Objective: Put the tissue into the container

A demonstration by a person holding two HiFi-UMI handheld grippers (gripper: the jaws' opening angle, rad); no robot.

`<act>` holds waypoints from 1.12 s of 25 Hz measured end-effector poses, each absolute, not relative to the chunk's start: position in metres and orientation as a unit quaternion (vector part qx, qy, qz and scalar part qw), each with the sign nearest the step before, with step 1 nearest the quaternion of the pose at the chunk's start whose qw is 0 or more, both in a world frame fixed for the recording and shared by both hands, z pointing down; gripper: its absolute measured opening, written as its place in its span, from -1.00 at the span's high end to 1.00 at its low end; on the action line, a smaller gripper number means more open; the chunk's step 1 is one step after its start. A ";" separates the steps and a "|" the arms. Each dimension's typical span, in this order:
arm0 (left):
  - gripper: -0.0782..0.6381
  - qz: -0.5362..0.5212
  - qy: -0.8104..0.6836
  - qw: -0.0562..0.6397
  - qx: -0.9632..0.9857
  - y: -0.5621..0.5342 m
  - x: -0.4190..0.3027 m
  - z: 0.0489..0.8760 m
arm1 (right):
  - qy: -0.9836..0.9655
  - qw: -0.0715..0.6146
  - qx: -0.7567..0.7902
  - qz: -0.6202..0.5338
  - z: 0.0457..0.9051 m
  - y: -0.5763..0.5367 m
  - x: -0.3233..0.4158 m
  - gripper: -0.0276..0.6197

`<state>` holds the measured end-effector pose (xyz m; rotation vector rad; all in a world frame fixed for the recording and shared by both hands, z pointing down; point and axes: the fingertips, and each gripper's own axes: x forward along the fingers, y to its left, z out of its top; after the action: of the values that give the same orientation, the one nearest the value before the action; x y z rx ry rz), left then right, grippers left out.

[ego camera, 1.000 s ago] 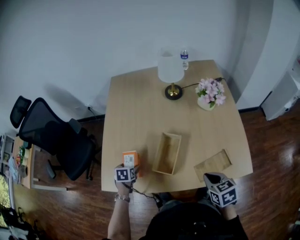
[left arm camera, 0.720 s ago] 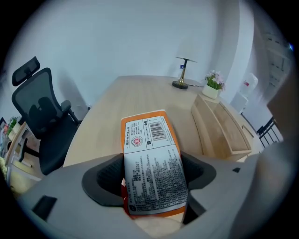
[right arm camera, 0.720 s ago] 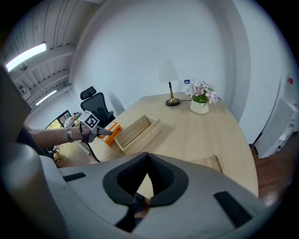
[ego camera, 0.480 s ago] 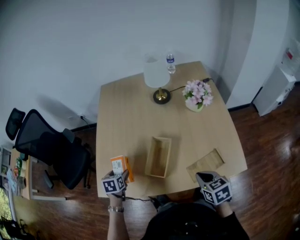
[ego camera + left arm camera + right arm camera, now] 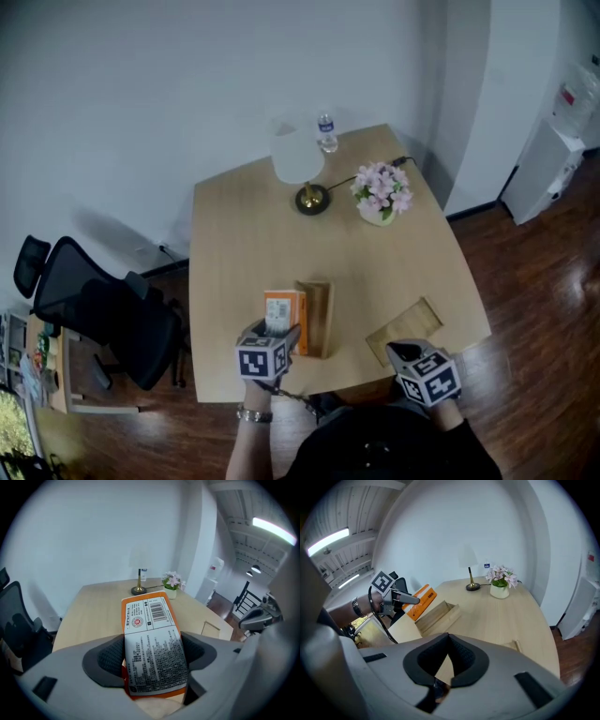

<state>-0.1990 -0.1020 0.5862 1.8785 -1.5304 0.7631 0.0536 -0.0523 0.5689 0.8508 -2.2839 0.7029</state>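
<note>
Orange plastic-wrapped tissue pack (image 5: 151, 634), flat rectangular brick with a white printed label and barcode on the face: clamped in my left tongs (image 5: 273, 331). The black textured pads press on its two long sides. The far end sticks out past the jaws. The pack is off the table, tilted, at the left wall of the open-topped rectangular box of pale wood (image 5: 321, 319), not inside it. From the head view it overlaps that wall; I can't tell whether it touches.

Right tongs (image 5: 449, 641): jaws together, pad tips meeting, nothing between them. They hang at the near table edge, just beside a flat pale wooden panel (image 5: 405, 325) that lies well right of the box.

The table (image 5: 234, 253) is light wood with a smooth matte top and rounded corners. At the far end:
- a lamp with a white cylindrical shade (image 5: 298, 157) on a round brass base
- a small clear water bottle (image 5: 326, 132) behind it
- pink flowers in a white pot (image 5: 380, 193), with a black cord running alongside

A black mesh office chair (image 5: 103, 309) stands left of the table on a glossy dark wood floor (image 5: 525, 272).
</note>
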 end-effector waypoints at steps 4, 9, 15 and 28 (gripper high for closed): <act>-0.25 0.326 -0.545 0.292 0.715 -0.123 -0.171 0.608 | -0.854 0.293 0.331 0.274 0.569 -0.054 0.065 0.95; -0.25 0.360 -0.534 0.299 0.705 -0.133 -0.161 0.637 | -0.846 0.287 0.346 0.287 0.573 -0.056 0.083 0.95; -0.28 0.393 -0.547 0.301 0.675 -0.133 -0.167 0.678 | -0.837 0.287 0.356 0.300 0.578 -0.054 0.096 0.95; -0.53 0.300 -0.541 0.273 0.737 -0.129 -0.146 0.611 | -0.844 0.281 0.349 0.294 0.575 -0.058 0.088 0.95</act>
<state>-0.1458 -0.1288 0.6108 1.9827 -1.4547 0.8079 0.0881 -0.0579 0.5748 0.9350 -2.2618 0.7878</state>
